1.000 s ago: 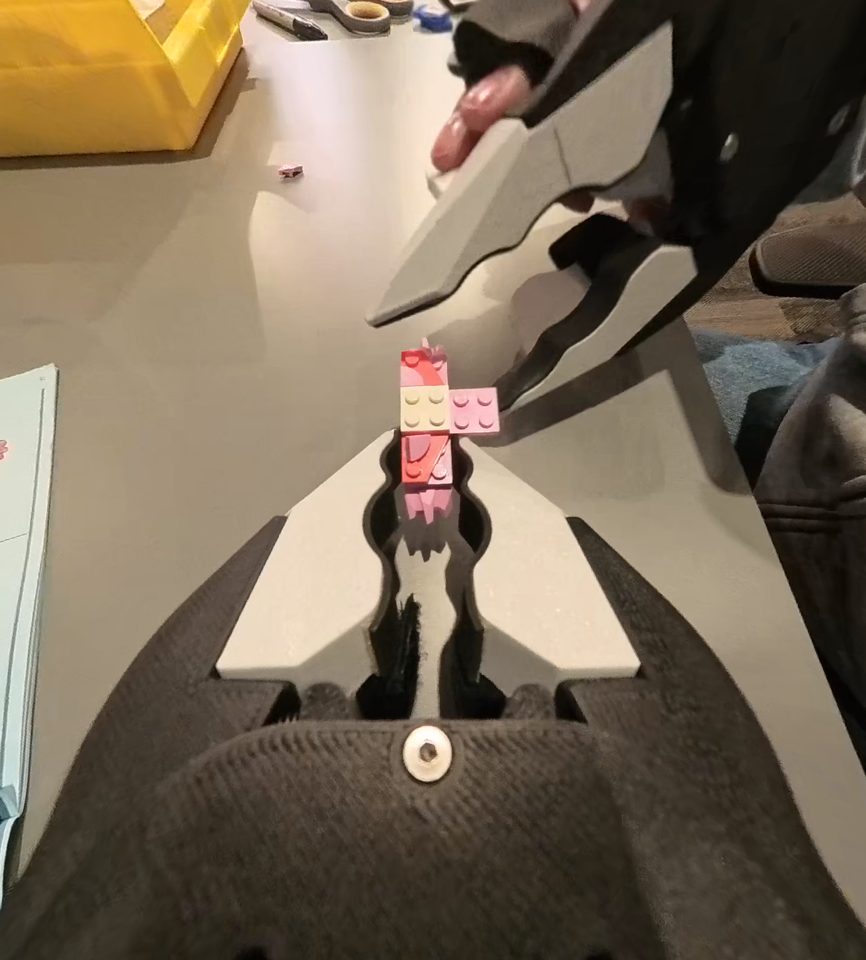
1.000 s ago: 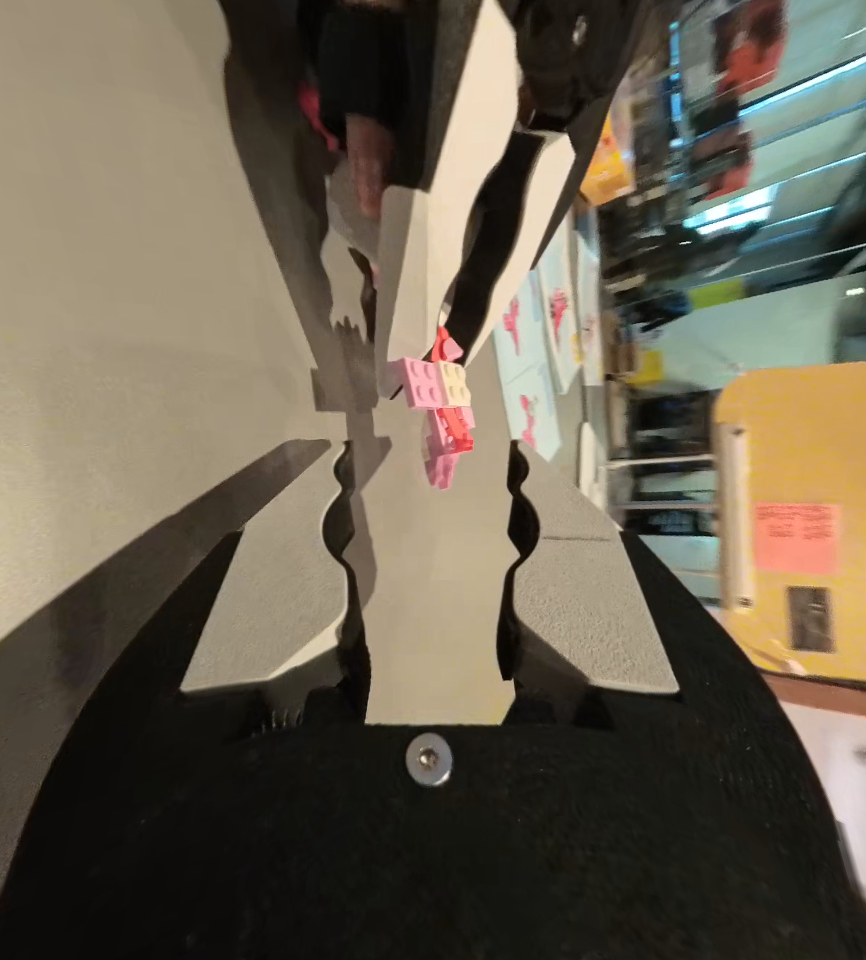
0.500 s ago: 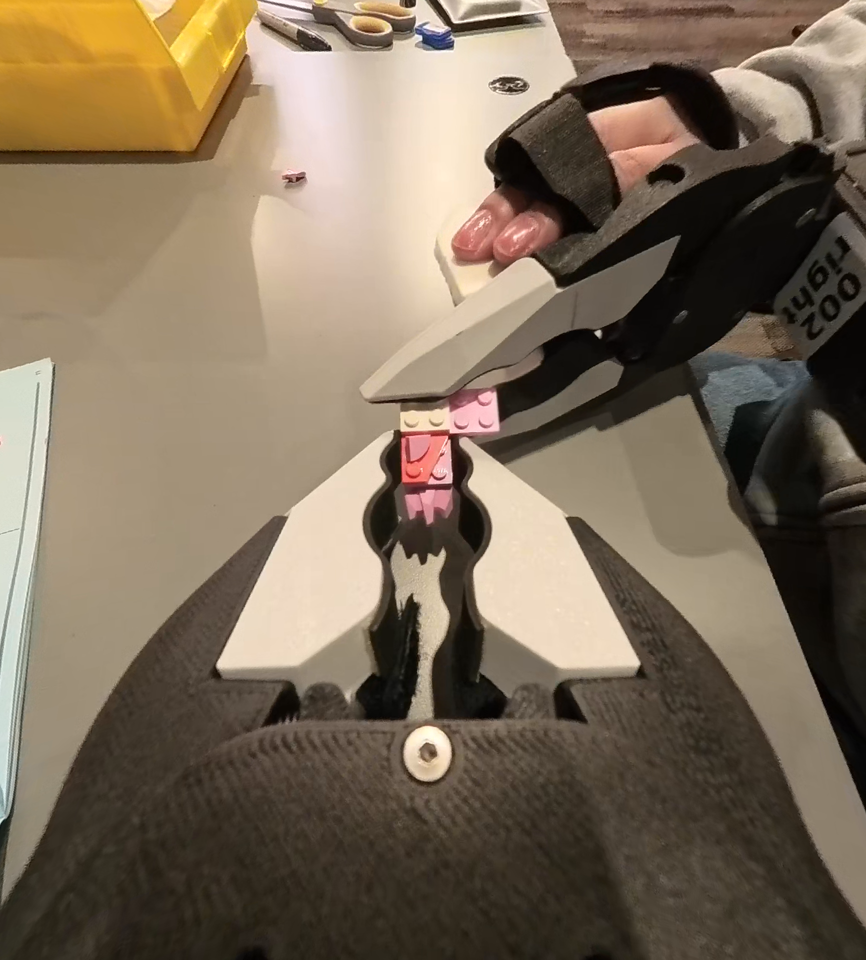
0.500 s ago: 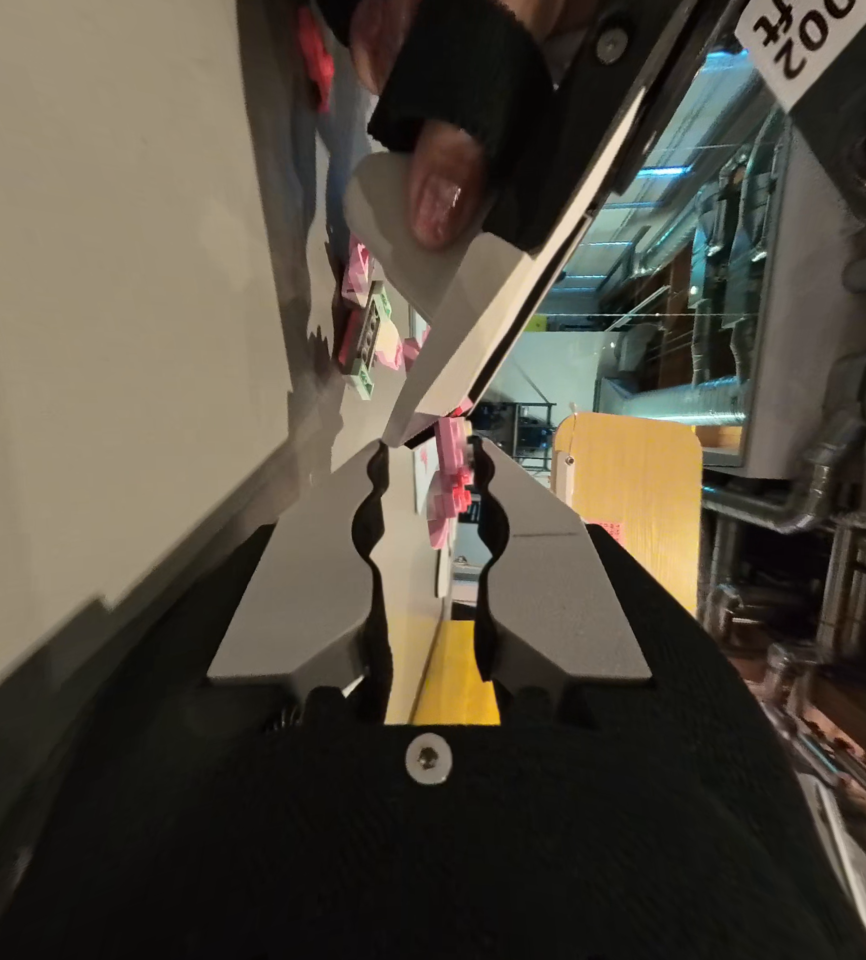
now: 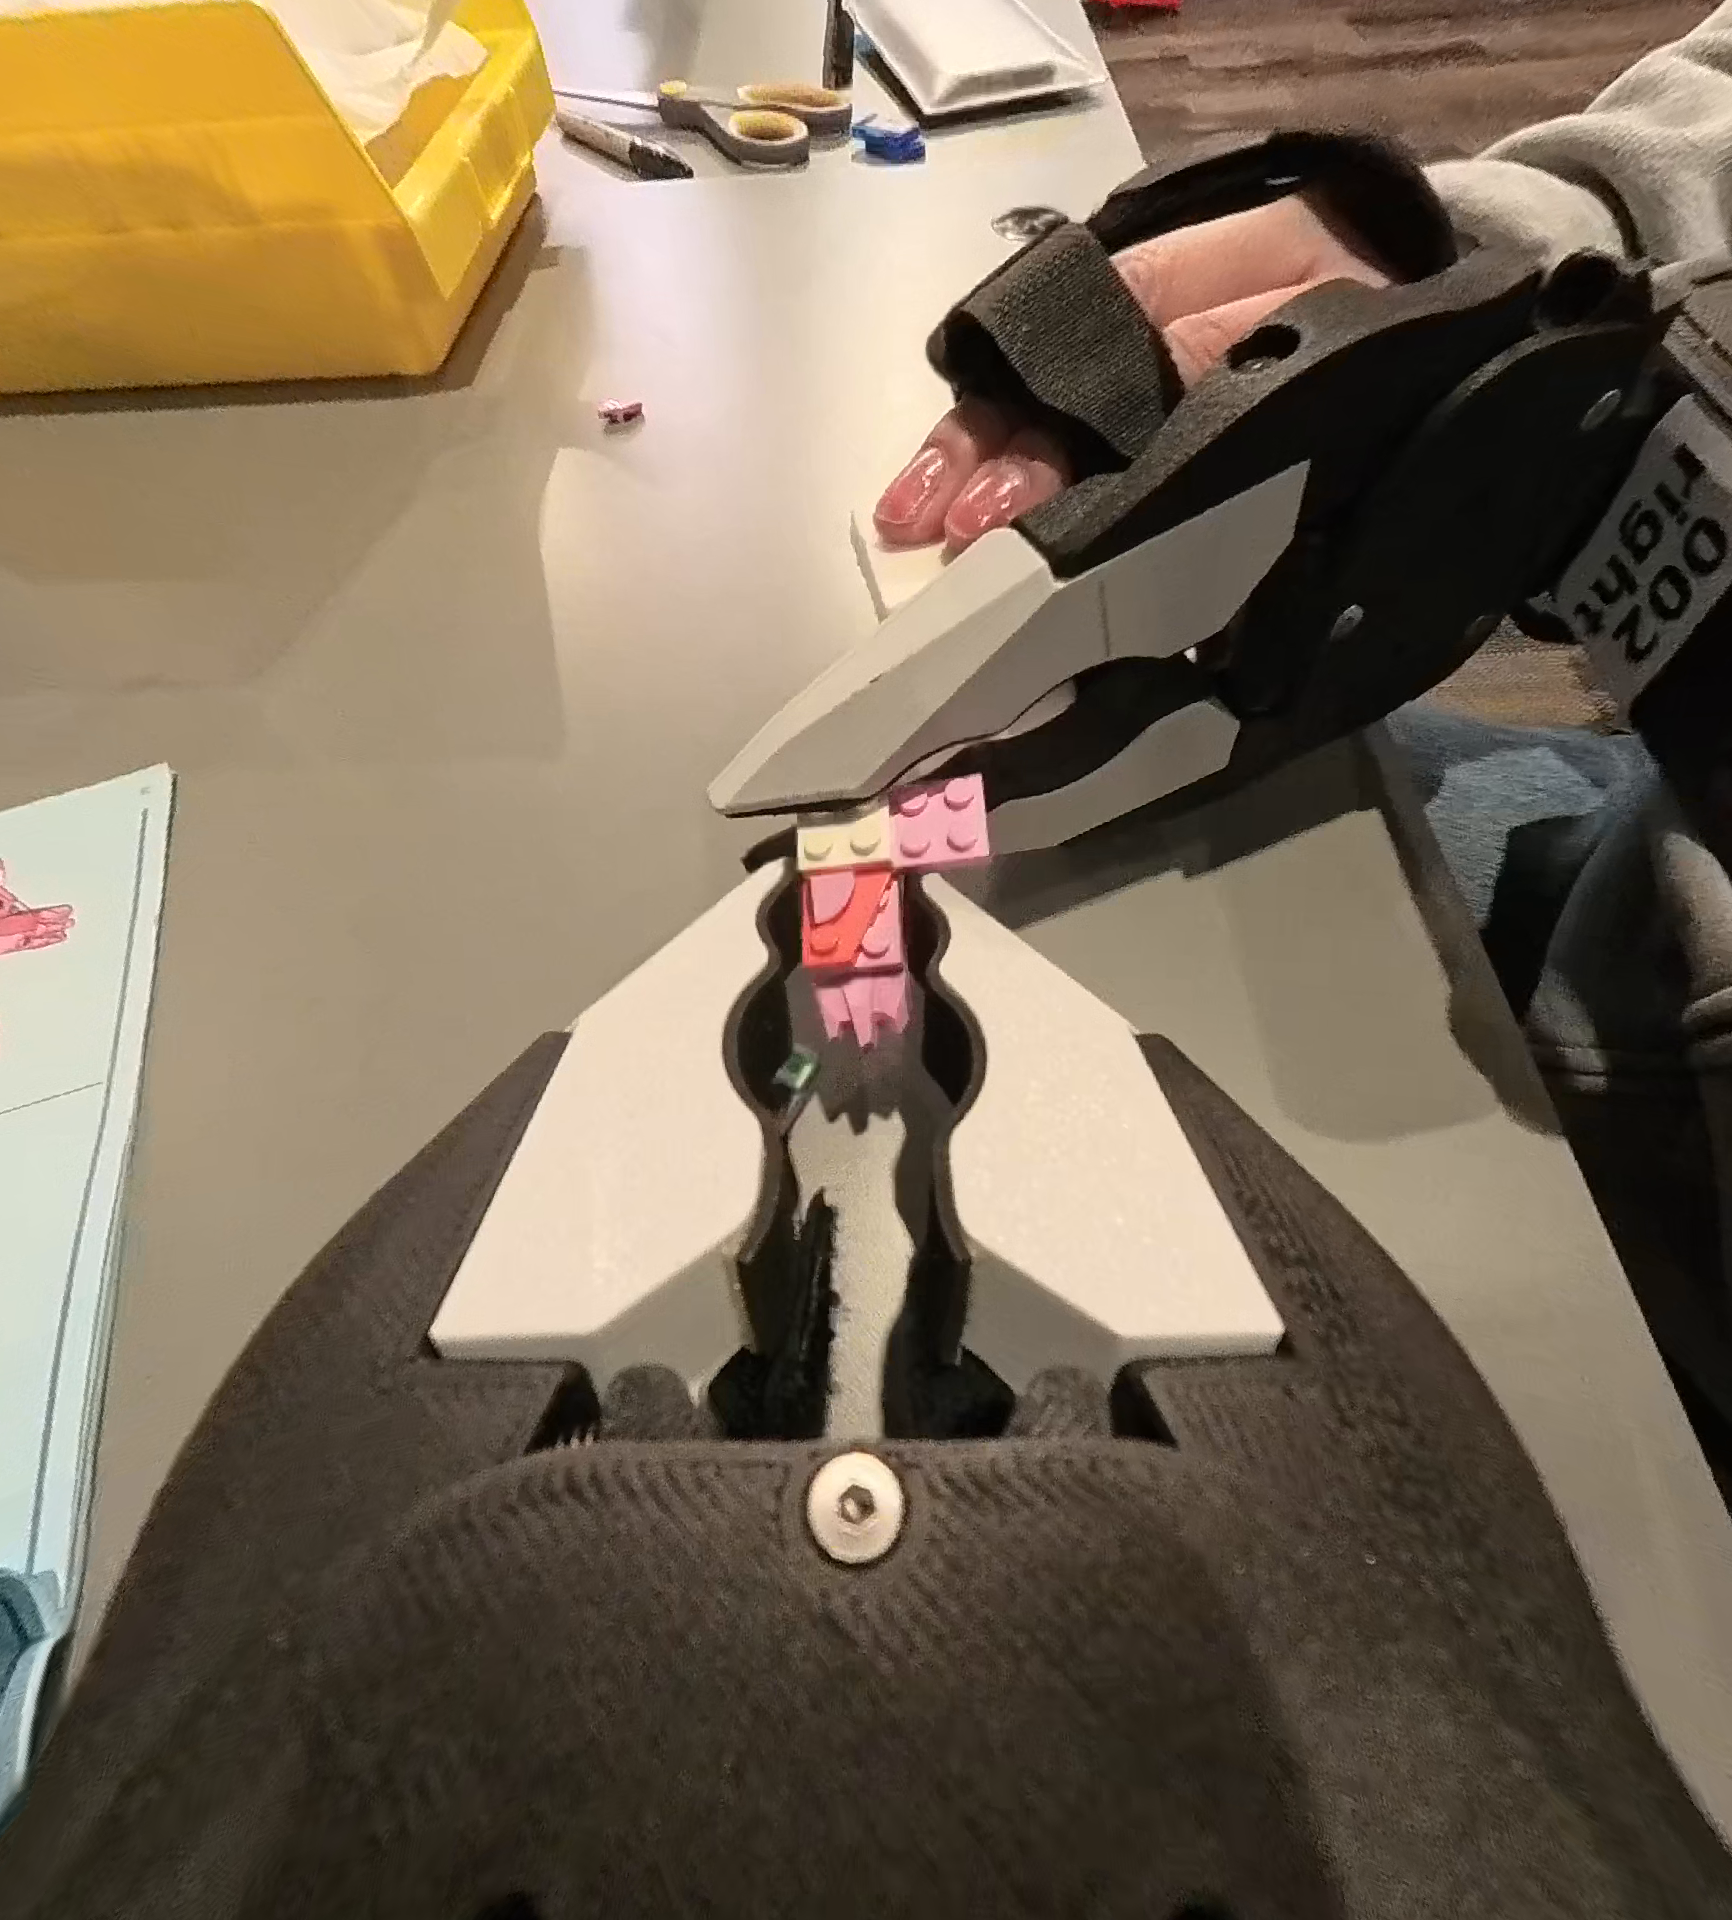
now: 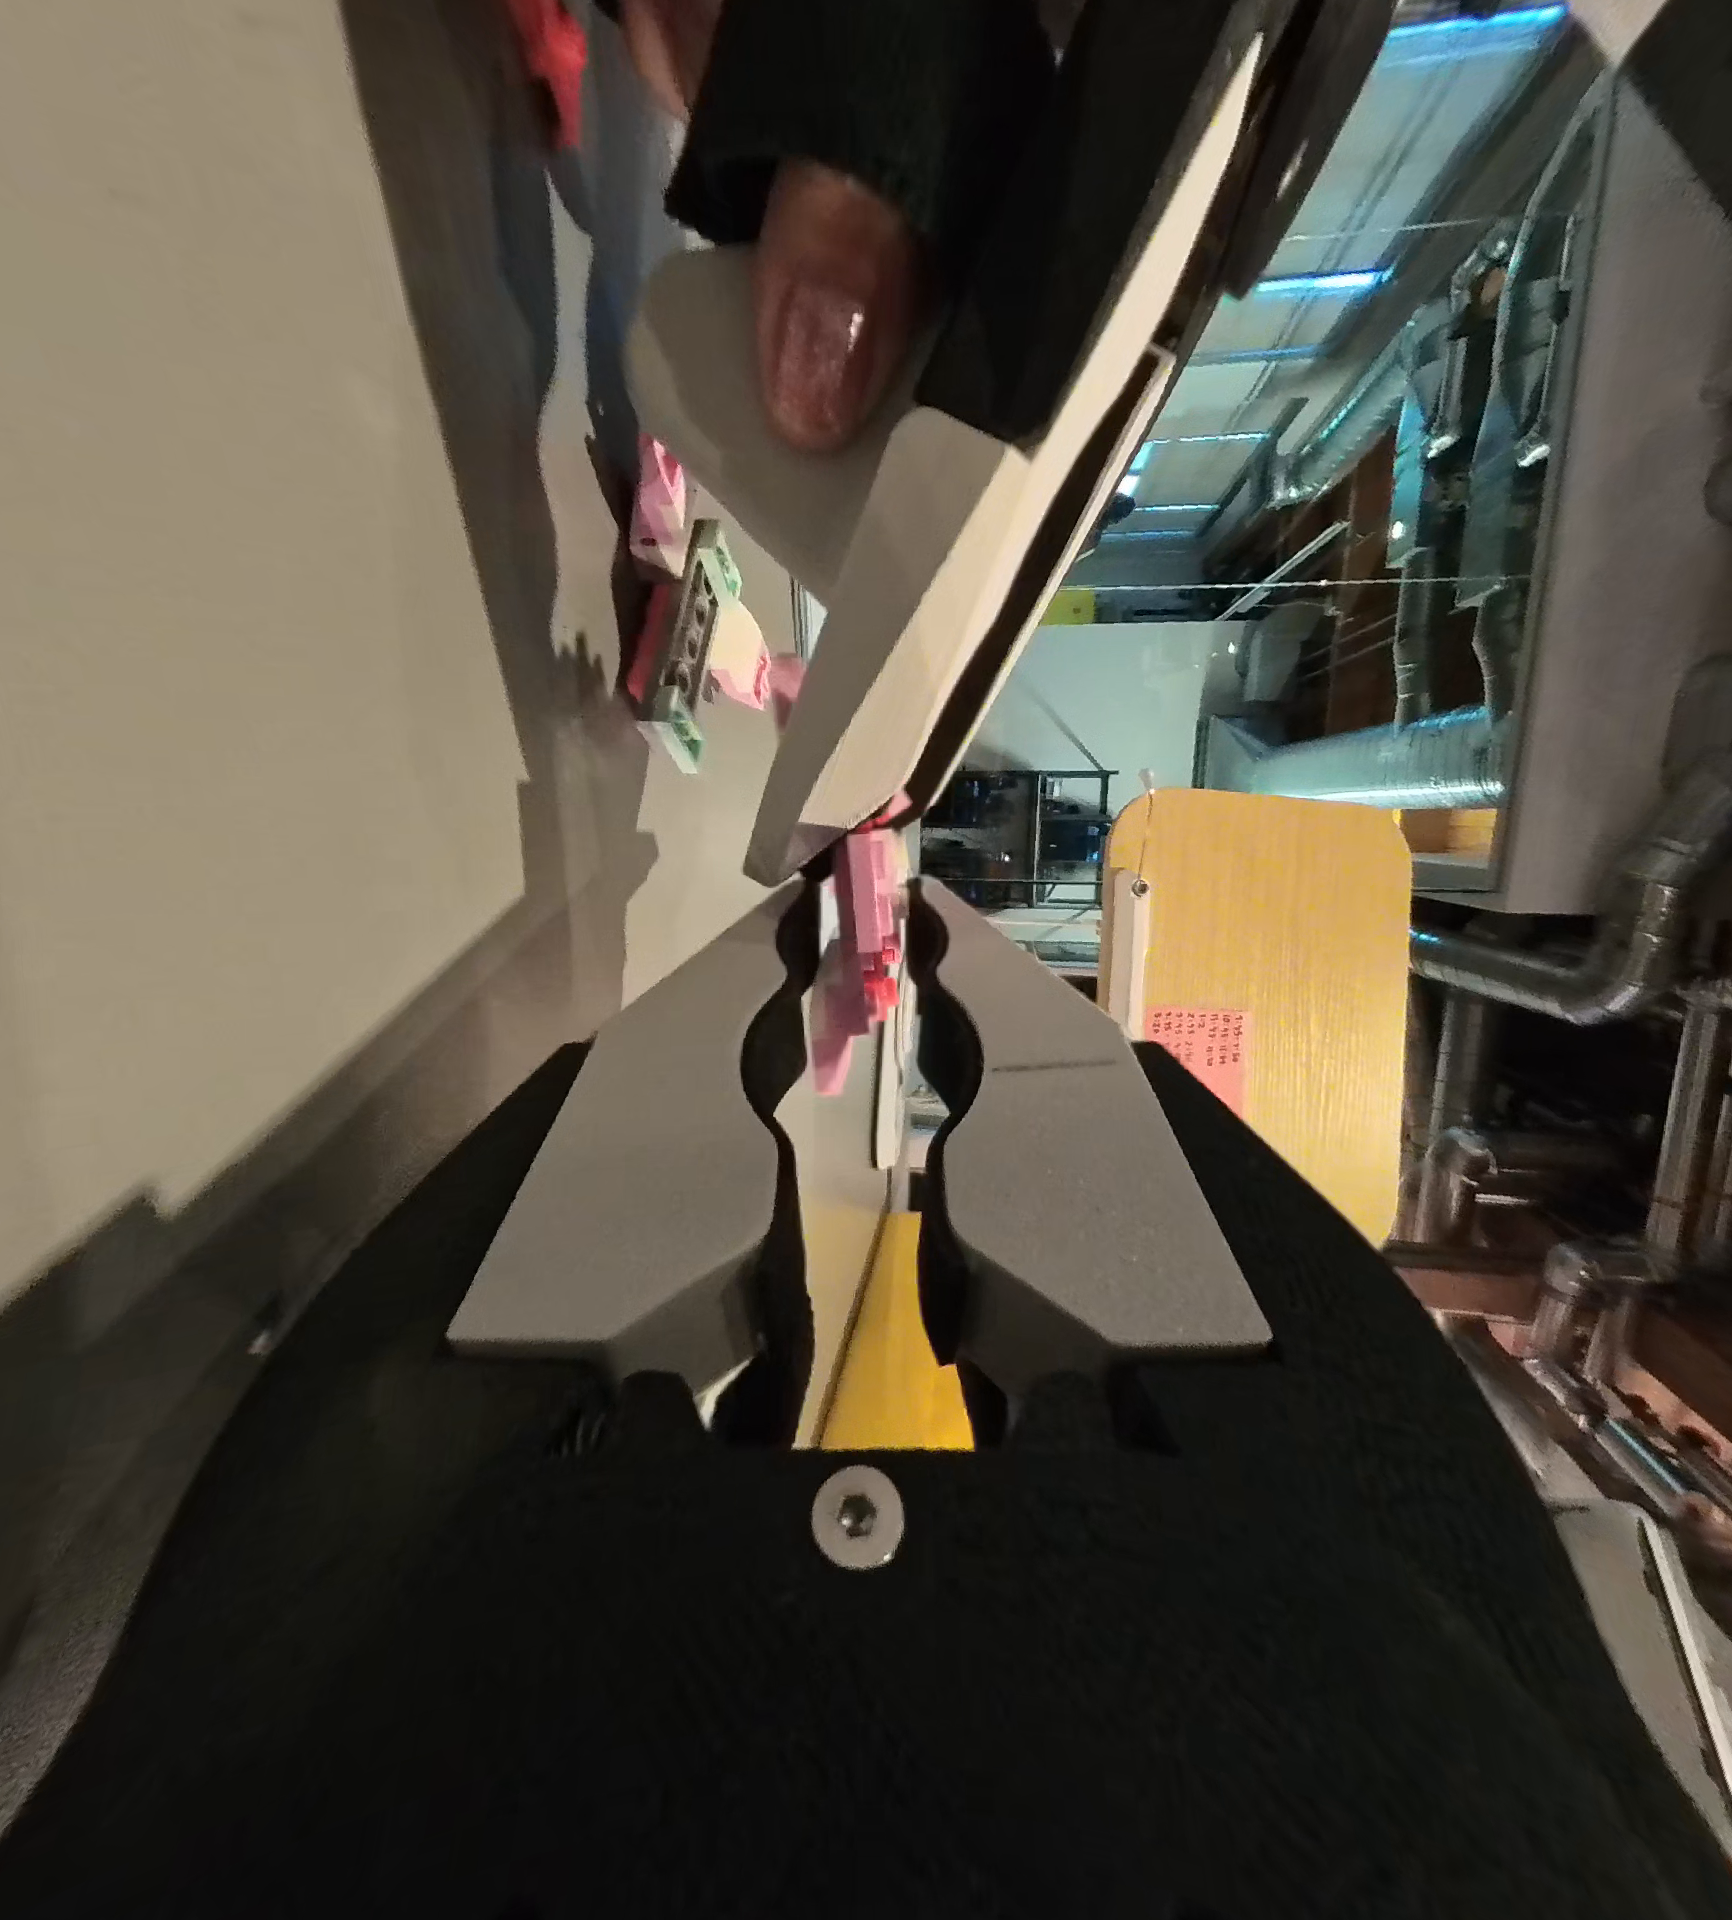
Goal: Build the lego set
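Observation:
A small lego assembly (image 5: 849,935) of red, pink and cream pieces, with a pink plate (image 5: 940,826) sticking out to the right, is held above the grey table (image 5: 374,644). My left gripper (image 5: 854,904) is shut on its near end. My right gripper (image 5: 872,821) comes in from the right, one finger over the cream brick and one under the pink plate, shut on the far end. In the right wrist view the assembly (image 6: 857,966) sits between my right gripper's tips (image 6: 862,899), and the left gripper (image 6: 841,842) meets it from above.
A yellow bin (image 5: 218,208) stands at the back left, with scissors (image 5: 758,109) and a marker (image 5: 623,145) behind. An instruction booklet (image 5: 10,1039) lies at the left. A tiny pink piece (image 5: 621,410) lies mid-table. Loose bricks (image 6: 696,634) lie beyond the grippers. Less than 4 cm separates the two grippers' tips.
The right gripper was open above the assembly; it has come down and closed on its far end. The left gripper has kept its hold and barely moved.

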